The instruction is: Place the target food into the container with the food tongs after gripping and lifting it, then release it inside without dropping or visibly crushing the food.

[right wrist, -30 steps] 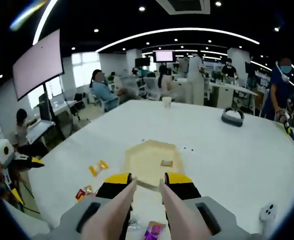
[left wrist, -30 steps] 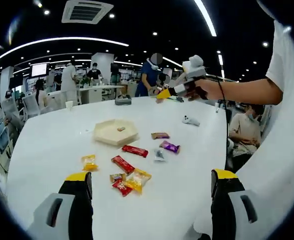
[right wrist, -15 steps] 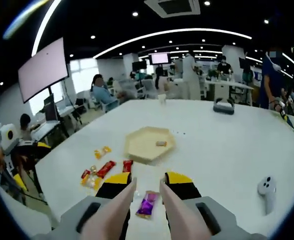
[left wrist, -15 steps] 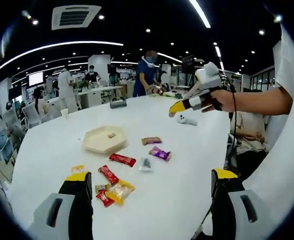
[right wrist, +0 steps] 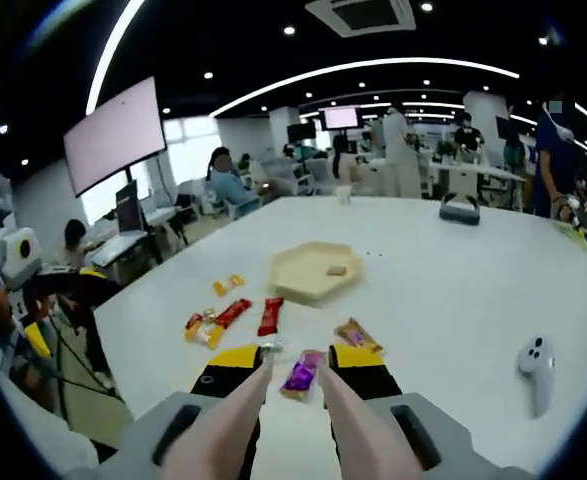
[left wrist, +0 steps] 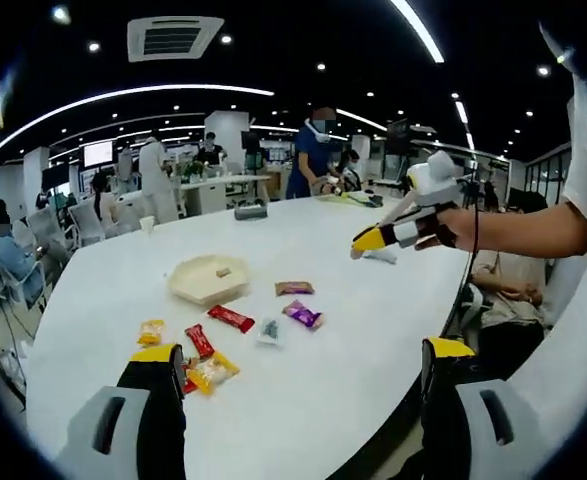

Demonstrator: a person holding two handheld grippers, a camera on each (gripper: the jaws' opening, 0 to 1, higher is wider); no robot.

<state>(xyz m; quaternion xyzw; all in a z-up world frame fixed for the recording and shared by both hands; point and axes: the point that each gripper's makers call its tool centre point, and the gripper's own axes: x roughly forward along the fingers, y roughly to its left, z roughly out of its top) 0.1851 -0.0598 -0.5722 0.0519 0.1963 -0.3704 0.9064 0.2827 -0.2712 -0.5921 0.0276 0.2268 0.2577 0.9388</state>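
Pulling back from the pale hexagonal tray (right wrist: 311,272), the right gripper (right wrist: 294,378), tongs slightly parted and empty, is lining up over the purple wrapped snack (right wrist: 303,372) lying on the white table (right wrist: 453,290), while the left gripper (left wrist: 298,375) is hanging wide open.

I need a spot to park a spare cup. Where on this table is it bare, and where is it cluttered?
Bare: the wide stretch of white table between the hexagonal tray, the white controller and the dark headset. Crowded: the near edge, where the red, purple and yellow wrappers cluster before the tray.
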